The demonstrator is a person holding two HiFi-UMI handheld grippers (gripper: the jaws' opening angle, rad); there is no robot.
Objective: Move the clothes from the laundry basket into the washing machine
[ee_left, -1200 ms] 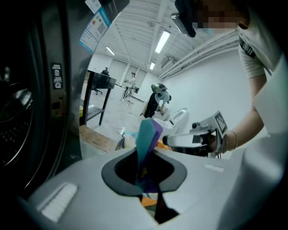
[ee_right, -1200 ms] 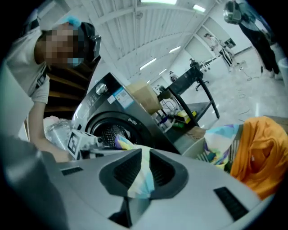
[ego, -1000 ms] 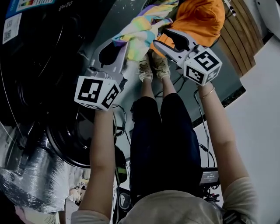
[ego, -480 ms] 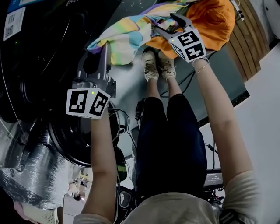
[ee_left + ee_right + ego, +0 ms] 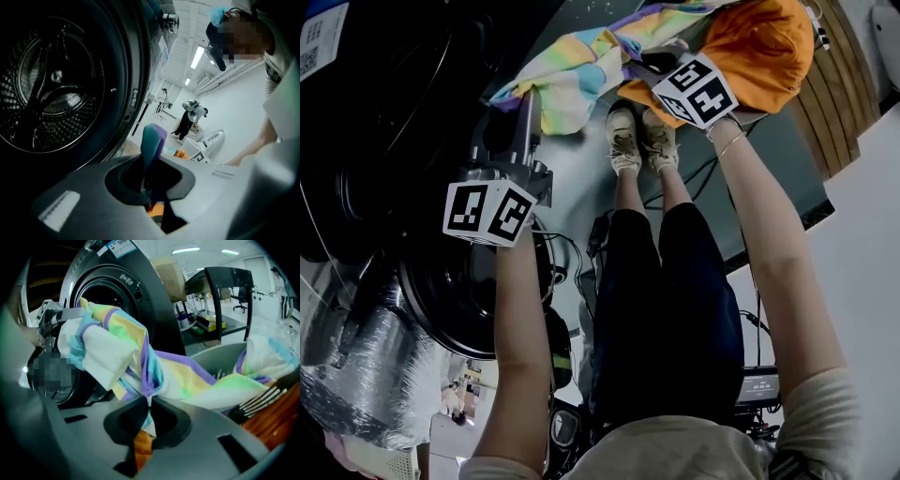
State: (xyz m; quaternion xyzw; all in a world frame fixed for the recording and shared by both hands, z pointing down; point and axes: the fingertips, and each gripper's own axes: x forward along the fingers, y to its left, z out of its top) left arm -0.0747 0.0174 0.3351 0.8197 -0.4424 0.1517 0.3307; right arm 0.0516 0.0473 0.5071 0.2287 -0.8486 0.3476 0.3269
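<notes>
A pastel striped cloth [image 5: 581, 70] stretches between both grippers, above the person's feet. My left gripper [image 5: 528, 101] is shut on its left end, beside the dark washing machine drum [image 5: 384, 141]; in the left gripper view a teal and purple fold [image 5: 153, 143] sticks up from the shut jaws [image 5: 151, 185]. My right gripper [image 5: 654, 64] has just been closing and is shut on the cloth's right part [image 5: 140, 357], over an orange garment [image 5: 750, 47] in the grey laundry basket [image 5: 220, 357]. The drum opening [image 5: 103, 296] lies behind the cloth.
The washer's open round door [image 5: 459, 300] hangs low at the left. A foil-wrapped hose [image 5: 375, 366] lies below it. The person's shoes [image 5: 637, 141] stand between machine and basket, and cables [image 5: 731, 225] run across the floor. Wooden slats [image 5: 830, 84] border the right.
The right gripper dropped onto the cloth at the basket and its jaws went from wide open to shut. The left gripper pulled its end of the cloth left, toward the machine.
</notes>
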